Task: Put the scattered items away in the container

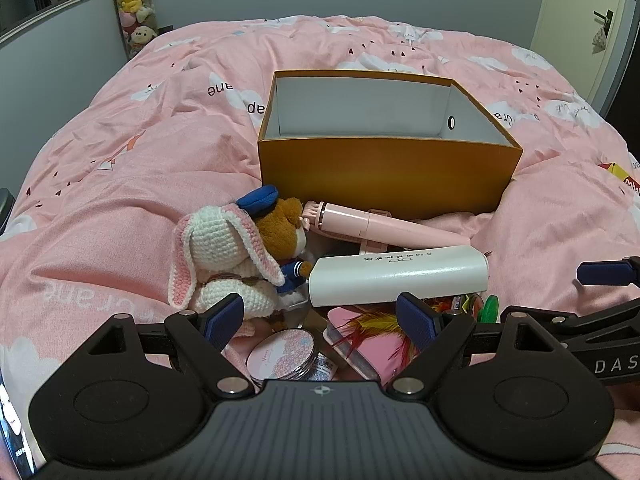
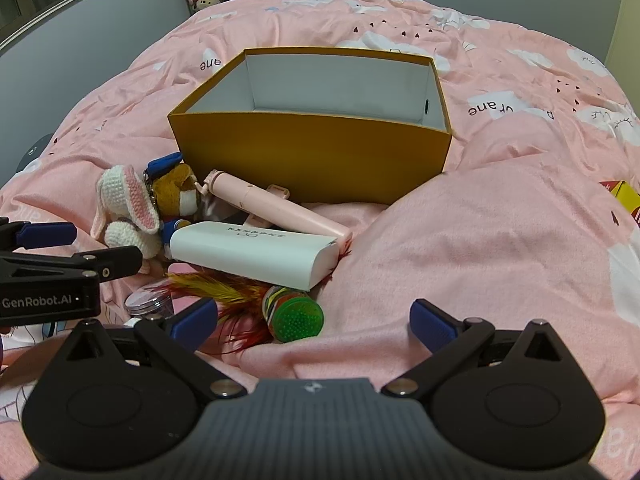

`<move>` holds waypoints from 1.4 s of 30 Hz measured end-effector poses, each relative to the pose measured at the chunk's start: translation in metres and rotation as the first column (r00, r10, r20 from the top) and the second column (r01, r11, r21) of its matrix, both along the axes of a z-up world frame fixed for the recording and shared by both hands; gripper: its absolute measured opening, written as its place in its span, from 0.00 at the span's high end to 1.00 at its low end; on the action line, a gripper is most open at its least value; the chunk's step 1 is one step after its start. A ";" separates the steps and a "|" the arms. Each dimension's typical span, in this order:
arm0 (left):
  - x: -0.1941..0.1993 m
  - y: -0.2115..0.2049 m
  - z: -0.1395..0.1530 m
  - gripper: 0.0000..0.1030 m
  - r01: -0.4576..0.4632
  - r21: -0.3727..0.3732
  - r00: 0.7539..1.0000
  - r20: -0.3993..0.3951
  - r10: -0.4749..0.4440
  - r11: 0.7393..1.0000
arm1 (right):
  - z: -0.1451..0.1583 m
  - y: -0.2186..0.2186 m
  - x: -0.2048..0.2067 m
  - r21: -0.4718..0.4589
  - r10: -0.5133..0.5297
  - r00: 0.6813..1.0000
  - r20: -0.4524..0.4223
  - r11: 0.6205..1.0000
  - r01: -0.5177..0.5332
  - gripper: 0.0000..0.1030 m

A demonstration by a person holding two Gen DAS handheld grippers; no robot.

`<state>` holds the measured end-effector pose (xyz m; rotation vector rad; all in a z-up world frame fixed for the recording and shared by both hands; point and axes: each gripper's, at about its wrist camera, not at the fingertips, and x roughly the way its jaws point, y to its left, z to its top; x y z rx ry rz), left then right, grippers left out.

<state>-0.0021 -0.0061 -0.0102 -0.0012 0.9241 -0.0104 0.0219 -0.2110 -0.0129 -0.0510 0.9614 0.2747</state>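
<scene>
On the pink cloud-print duvet [image 1: 120,208]: one orange cardboard box [image 1: 384,176], white inside, open-topped, standing well ahead of both sets of fingers. Left gripper [image 1: 322,320]: fingers spread wide, holding nothing, poised over the heap of loose items. Between its fingertips and just ahead, a white rounded case [image 1: 400,278] with small printed characters, lying on its side. Beyond that, against the box's near wall, a pink folding selfie stick [image 1: 372,222]. Ahead of the left finger, a crocheted white-and-pink rabbit [image 1: 216,256], touching a brown plush bear in a blue sailor cap [image 1: 280,228]. Below the fingertips, a round pink compact [image 1: 282,354] and a pink notebook [image 1: 372,350] with red-and-yellow feathers [image 1: 368,320] across it. Right gripper [image 2: 314,322]: fingers likewise wide apart and unladen; between them, nearer the left finger, a green bristled shuttlecock base [image 2: 298,318]. Far right edge, a yellow-and-red packet [image 2: 626,196], partly out of frame. In the back corner, a column of plush toys [image 1: 134,4].
</scene>
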 end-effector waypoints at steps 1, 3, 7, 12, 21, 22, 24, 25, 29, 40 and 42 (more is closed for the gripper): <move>0.000 0.000 0.000 0.04 0.001 0.001 1.000 -0.001 -0.001 1.000 | 0.000 0.000 0.000 0.000 0.000 1.000 0.000 1.000 0.000 0.00; -0.001 0.000 -0.001 0.04 0.002 0.001 1.000 -0.001 -0.002 1.000 | -0.001 0.001 0.000 -0.001 0.001 1.000 -0.001 1.000 -0.001 0.00; -0.001 0.000 -0.001 0.04 0.001 0.001 1.000 -0.002 -0.001 1.000 | -0.001 0.001 0.000 -0.001 0.001 1.000 -0.003 1.000 -0.001 0.00; -0.001 0.001 -0.002 0.04 0.006 0.003 1.000 -0.007 -0.006 1.000 | -0.001 0.001 0.000 0.000 0.003 1.000 -0.005 1.000 -0.003 0.00; 0.003 0.001 -0.002 0.04 0.019 0.010 1.000 -0.022 -0.019 1.000 | -0.002 0.001 0.002 0.000 0.010 1.000 -0.014 1.000 -0.010 0.00; 0.005 0.001 -0.002 0.04 0.025 0.009 0.999 -0.026 -0.024 1.000 | -0.002 0.001 0.003 -0.001 0.012 1.000 -0.015 1.000 -0.012 0.00; 0.006 0.001 -0.002 0.04 0.029 0.008 0.999 -0.029 -0.029 1.000 | -0.002 0.002 0.003 -0.004 0.018 1.000 -0.013 1.000 -0.018 0.00; 0.007 0.001 -0.002 0.04 0.031 0.008 0.999 -0.030 -0.031 0.999 | -0.001 0.001 0.003 -0.004 0.022 1.000 -0.011 1.000 -0.022 0.00; 0.012 0.001 -0.004 0.04 0.042 0.000 0.998 -0.037 -0.042 0.999 | 0.001 0.001 0.005 -0.011 0.036 0.999 0.014 0.999 -0.036 0.01; 0.039 0.005 -0.006 0.19 0.077 -0.073 0.994 -0.073 -0.082 0.994 | 0.003 -0.008 0.030 -0.087 0.108 0.984 0.143 0.992 -0.096 0.39; 0.046 0.007 -0.009 0.23 0.076 -0.106 0.991 -0.098 -0.087 0.991 | 0.002 -0.006 0.032 -0.103 0.159 0.971 0.179 0.984 -0.142 0.40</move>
